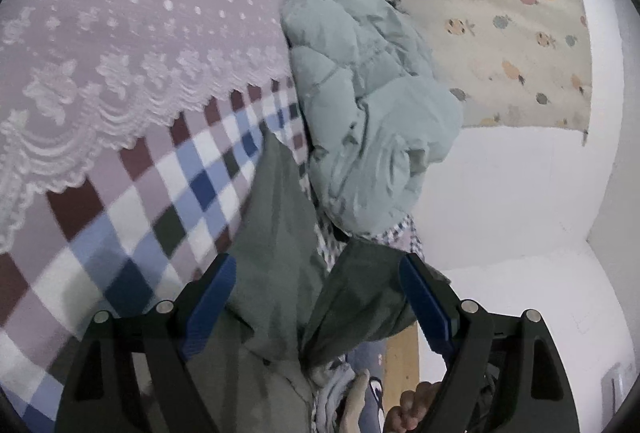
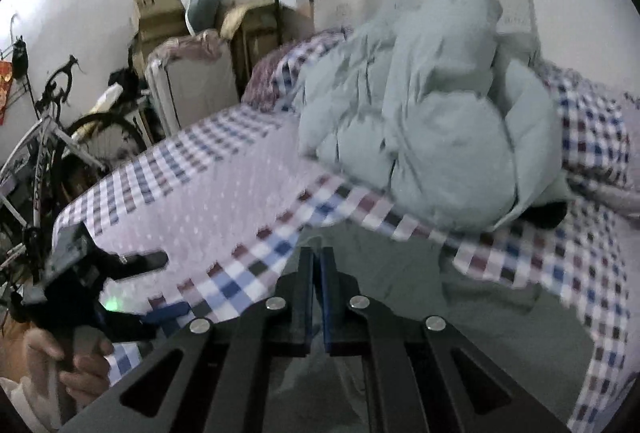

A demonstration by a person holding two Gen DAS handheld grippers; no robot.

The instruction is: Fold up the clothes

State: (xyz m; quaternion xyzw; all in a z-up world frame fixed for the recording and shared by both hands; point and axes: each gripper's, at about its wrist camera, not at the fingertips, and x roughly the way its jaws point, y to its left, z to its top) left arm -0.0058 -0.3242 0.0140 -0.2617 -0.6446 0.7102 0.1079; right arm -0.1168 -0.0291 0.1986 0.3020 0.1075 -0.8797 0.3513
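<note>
Left wrist view: left gripper (image 1: 316, 297) at bottom centre, blue pads standing wide apart, a fold of the dark green garment (image 1: 276, 241) hanging between them, touched by neither pad as far as can be told; checked bedsheet (image 1: 168, 201) and lace-edged pink cover (image 1: 132, 33) filling the left half, pale puffer jacket (image 1: 360, 105) heaped mid-frame, fruit-print curtain (image 1: 500, 29) upper right. Right wrist view: right gripper (image 2: 318, 273) at bottom centre, pads pressed together; green cloth directly below and behind them, but whether a layer is pinched cannot be told from here. Garment spread across the lower right, jacket bunched above it centre right, bicycle (image 2: 44, 153) at far left, other gripper in a hand (image 2: 76, 357) lower left. Probably best done by confirming a true pinch on an edge or corner, closing the left pads on the matching edge before lifting, keeping both hands level, and drawing the cloth taut clear of the jacket.
</note>
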